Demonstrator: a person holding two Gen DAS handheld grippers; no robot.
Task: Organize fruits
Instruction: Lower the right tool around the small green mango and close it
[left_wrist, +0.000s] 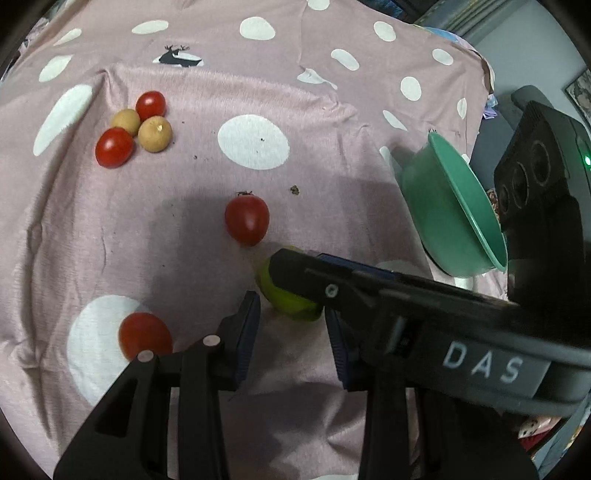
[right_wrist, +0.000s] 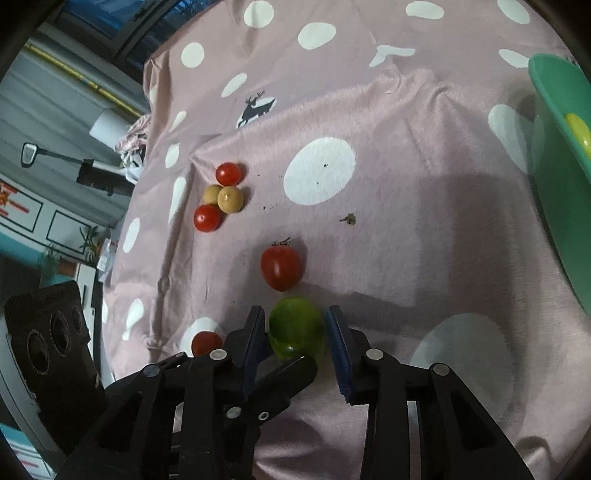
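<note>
A pink dotted cloth (right_wrist: 406, 155) covers the worktop. A green bowl (right_wrist: 561, 177) stands at its right edge. The right claw (right_wrist: 297, 332) is spread apart around a green fruit (right_wrist: 295, 326), not clamped on it. The left claw (left_wrist: 291, 321) is also apart, just beside that fruit. A red tomato (right_wrist: 279, 266) lies just beyond it.

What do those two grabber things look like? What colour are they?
Both are black plastic. The left gripper has two straight fingers lined with dark blue ribbed pads and round silver screw heads on its linkage. The right gripper looks the same; seen from the left camera, its body shows white "DAS" lettering, a black box with three round lenses, and a small green light.
</note>
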